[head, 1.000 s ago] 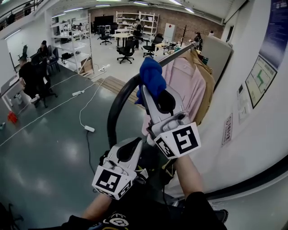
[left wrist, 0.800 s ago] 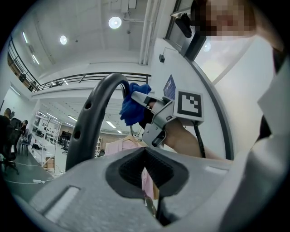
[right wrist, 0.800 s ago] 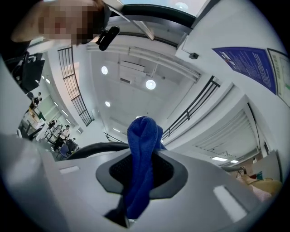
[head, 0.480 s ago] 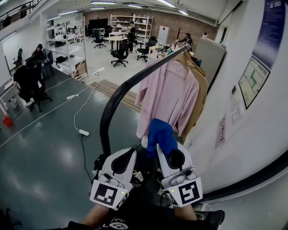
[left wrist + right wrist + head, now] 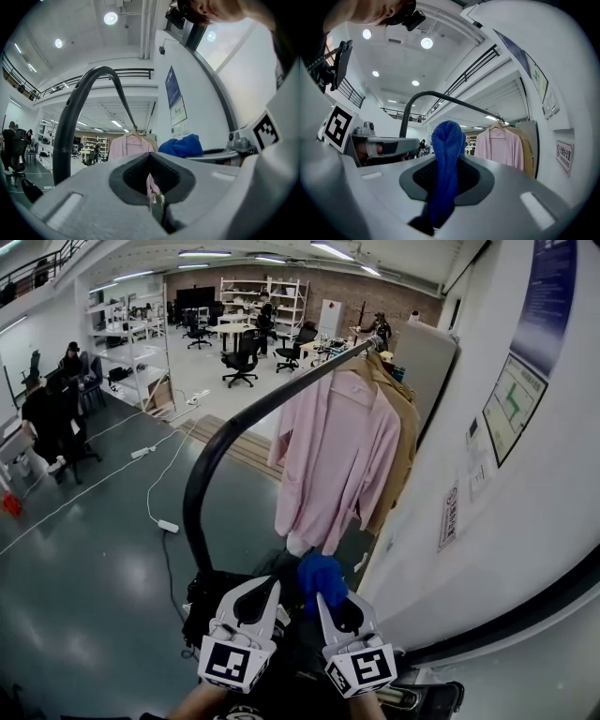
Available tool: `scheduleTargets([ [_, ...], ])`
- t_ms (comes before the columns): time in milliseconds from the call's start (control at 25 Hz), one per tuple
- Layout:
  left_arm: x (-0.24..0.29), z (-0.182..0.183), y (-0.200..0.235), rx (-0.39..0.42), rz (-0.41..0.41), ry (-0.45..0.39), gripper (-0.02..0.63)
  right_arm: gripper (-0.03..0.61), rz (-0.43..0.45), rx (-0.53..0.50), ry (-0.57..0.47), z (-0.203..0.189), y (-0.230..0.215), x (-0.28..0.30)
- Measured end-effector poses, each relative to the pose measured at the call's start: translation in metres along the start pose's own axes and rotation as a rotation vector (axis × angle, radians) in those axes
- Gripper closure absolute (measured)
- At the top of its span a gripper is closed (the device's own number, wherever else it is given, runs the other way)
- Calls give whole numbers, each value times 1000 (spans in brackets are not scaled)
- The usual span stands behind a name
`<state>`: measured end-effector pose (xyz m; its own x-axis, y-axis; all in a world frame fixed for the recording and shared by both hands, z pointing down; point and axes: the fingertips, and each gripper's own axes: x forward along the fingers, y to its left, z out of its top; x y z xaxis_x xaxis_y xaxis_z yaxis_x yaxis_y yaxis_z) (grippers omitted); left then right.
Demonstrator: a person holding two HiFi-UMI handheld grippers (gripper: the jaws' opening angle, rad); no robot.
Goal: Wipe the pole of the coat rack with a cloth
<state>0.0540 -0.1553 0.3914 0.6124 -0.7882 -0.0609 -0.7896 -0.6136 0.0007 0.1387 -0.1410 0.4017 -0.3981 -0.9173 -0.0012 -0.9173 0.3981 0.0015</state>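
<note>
pinches a bunched blue cloth [image 5: 446,154] in the right claw [image 5: 328,594], with most of the wad standing free above the pads. holds the left claw [image 5: 270,582] pressed together on nothing, just beside the right one and level with it.

faces the black pole [image 5: 195,512] of the coat rack, rising to the left of the left claw, bending overhead and running away ahead of both claws. shows a pink garment [image 5: 333,456] and a tan coat [image 5: 405,437] on hangers well beyond the claw tips, and a white wall [image 5: 487,549] close on the right claw's outer side.

touches the pole nowhere with the cloth, with open air between the two in every view. looks, by judgement, like a pause low down with no wiping contact yet made.

possible trouble from here:
- slipping of the cloth out of the pinch, caused by drag on the tall loose wad once pressed against the tube.
- scraping of bare claw plastic on the pole, caused by closing in too far past the cloth.
- wiping air along the bend, caused by misjudging the curve on the reach up.
- snagging the pink garment or shoving its hanger, caused by carrying a stroke too far forward.
- rocking of the rack, caused by sideways push with the empty left claw not bracing it.
</note>
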Motion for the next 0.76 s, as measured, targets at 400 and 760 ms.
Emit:
scheduleTargets([
  [400, 9, -1, -14, 10, -42, 10, 609, 509, -29, 13, 0, -1, -9, -9],
  [760, 2, -7, -11, -11, -46, 35, 609, 509, -5, 27, 2, -7, 5, -8],
])
